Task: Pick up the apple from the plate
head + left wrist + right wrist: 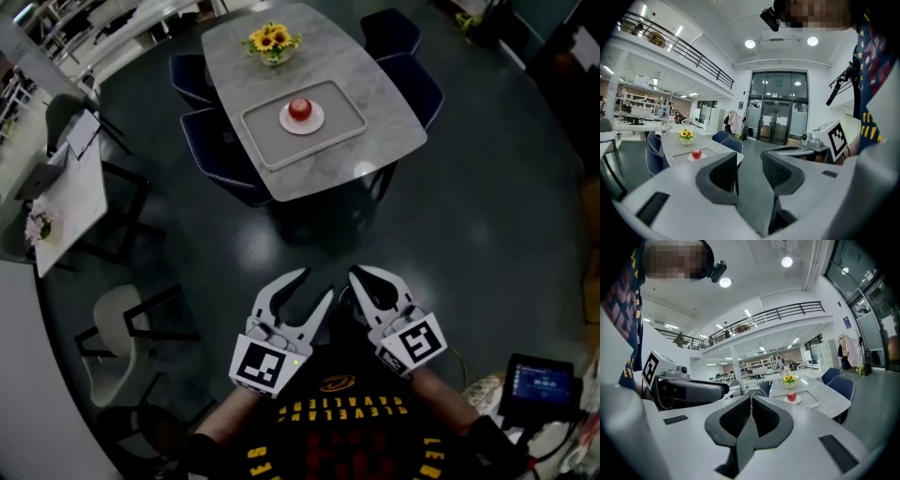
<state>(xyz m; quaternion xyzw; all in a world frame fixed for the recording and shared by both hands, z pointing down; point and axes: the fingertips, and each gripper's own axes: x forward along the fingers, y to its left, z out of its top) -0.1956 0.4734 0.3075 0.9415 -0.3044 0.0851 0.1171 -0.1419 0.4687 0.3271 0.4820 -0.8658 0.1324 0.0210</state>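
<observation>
A red apple (300,109) rests on a small white plate (302,121), which lies on a grey tray (304,124) in the middle of a marble table (309,89). The apple (696,153) is small and far off in the left gripper view, and the apple (791,396) is likewise distant in the right gripper view. Both grippers are held close to the person's body, well short of the table. My left gripper (315,286) is open with nothing between its jaws. My right gripper (354,275) is shut on nothing.
A vase of sunflowers (272,41) stands at the table's far end. Dark blue chairs (217,150) surround the table. A white chair (122,328) and a side table (66,197) stand to the left. Dark floor lies between me and the table.
</observation>
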